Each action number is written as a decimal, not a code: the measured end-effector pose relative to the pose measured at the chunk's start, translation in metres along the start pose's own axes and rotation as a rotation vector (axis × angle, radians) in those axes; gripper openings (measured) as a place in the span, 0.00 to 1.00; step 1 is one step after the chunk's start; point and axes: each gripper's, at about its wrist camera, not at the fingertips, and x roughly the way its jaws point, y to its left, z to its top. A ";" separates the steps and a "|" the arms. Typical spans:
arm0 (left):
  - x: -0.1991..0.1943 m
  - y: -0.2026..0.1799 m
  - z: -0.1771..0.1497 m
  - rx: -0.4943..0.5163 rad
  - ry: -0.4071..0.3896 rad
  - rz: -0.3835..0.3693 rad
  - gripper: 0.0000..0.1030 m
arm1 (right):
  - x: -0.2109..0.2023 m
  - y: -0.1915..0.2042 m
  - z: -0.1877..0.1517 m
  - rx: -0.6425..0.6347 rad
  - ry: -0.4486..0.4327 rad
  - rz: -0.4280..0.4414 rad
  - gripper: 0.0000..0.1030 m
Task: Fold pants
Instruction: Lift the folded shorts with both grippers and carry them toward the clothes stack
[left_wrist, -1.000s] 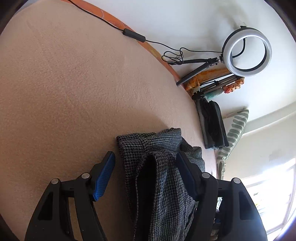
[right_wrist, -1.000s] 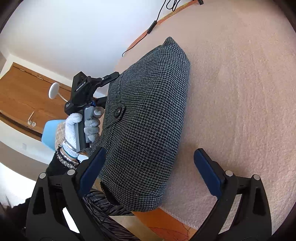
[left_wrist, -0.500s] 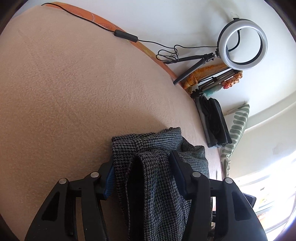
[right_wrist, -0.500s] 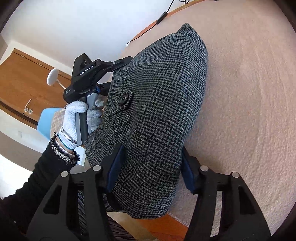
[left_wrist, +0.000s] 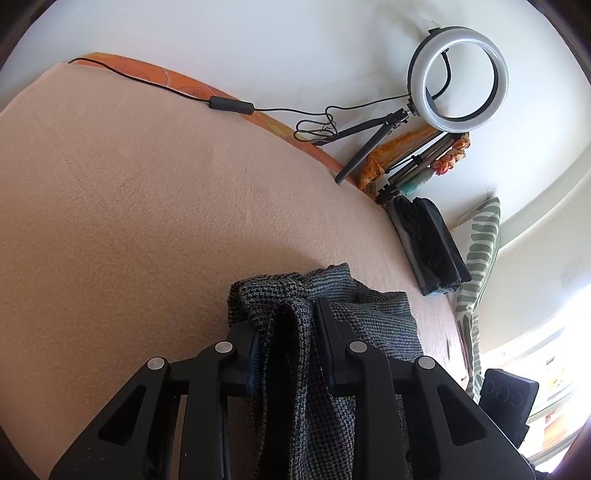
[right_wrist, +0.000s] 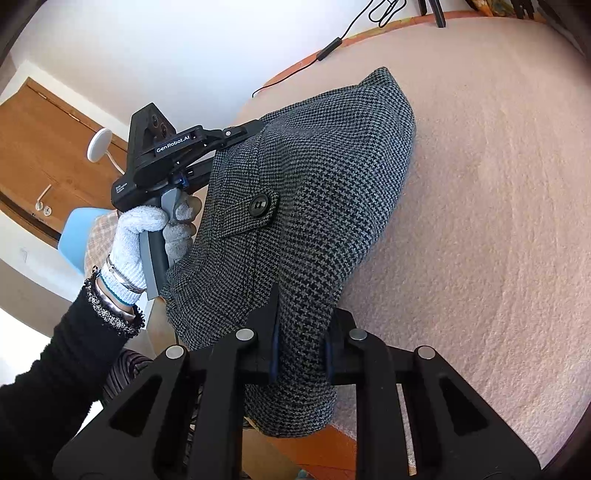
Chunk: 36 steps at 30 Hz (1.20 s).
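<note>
- Both pairs of fingers are pressed together on the pants (right_wrist: 317, 192): my left gripper (left_wrist: 288, 332) pinches a bunched edge, my right gripper (right_wrist: 301, 354) clamps the near end.
- From my right gripper the houndstooth pants run away over the bed, long axis toward the wall, with 1 black button (right_wrist: 259, 204) facing up.
- The pants lie partly on the beige blanket (left_wrist: 129, 206) near its edge.
- Behind the bed I see a ring light (left_wrist: 458, 79) against the white wall, and a folded dark cloth (left_wrist: 430, 243) beside a striped pillow (left_wrist: 480, 243).
</note>
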 end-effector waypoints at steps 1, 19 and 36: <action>-0.001 -0.001 0.000 0.002 -0.004 -0.002 0.22 | 0.000 0.003 0.001 -0.022 -0.007 -0.017 0.17; -0.036 -0.068 0.014 0.121 -0.116 -0.087 0.21 | -0.051 -0.006 0.014 -0.152 -0.163 -0.125 0.14; 0.032 -0.226 0.047 0.305 -0.139 -0.249 0.20 | -0.195 -0.066 0.031 -0.135 -0.357 -0.302 0.14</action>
